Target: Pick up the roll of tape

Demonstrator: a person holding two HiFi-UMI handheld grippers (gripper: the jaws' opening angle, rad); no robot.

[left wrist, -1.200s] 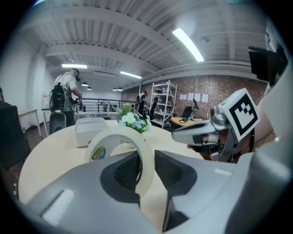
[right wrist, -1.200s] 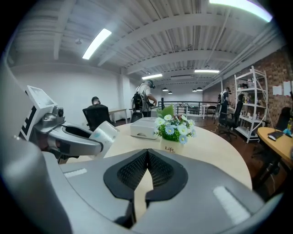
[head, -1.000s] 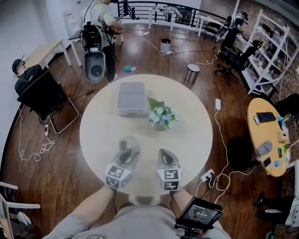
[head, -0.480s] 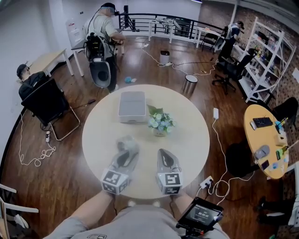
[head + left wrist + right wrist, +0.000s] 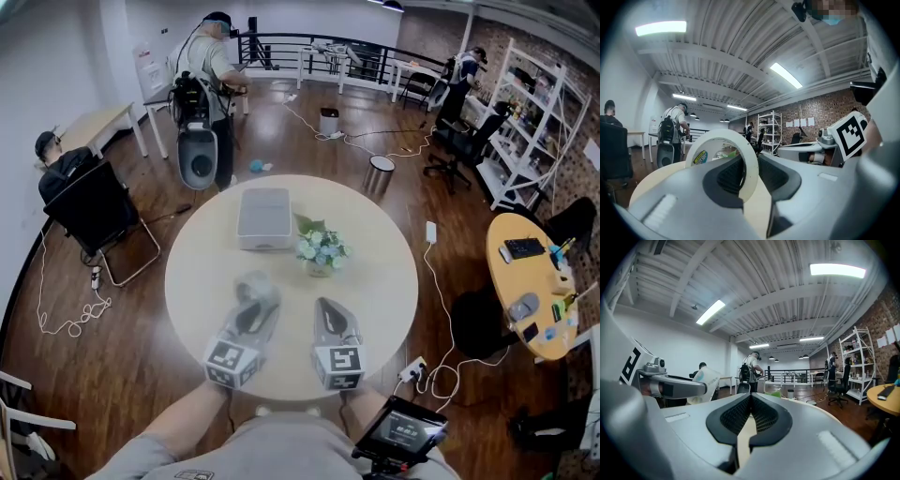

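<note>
A roll of pale tape [image 5: 751, 174] stands on edge between the jaws of my left gripper [image 5: 746, 171], which is shut on its band; a printed label shows inside its ring. In the head view the tape roll [image 5: 257, 289] is a blurred pale ring at the tip of the left gripper [image 5: 255, 302], held above the round white table [image 5: 375, 253]. My right gripper [image 5: 323, 309] hangs beside it over the table's near part. In the right gripper view the right gripper [image 5: 750, 411] has its pads together with nothing between them.
A grey lidded box [image 5: 263, 217] and a small pot of flowers [image 5: 321, 250] stand on the table beyond the grippers. A person with a backpack [image 5: 202, 70] stands behind the table, and a black chair [image 5: 94, 211] is at the left. A cable and power strip [image 5: 417, 370] lie on the floor at the right.
Both grippers have risen a little above the table, the left one carrying the tape roll. The head view has tilted slightly, so the table sits lower in the picture.
</note>
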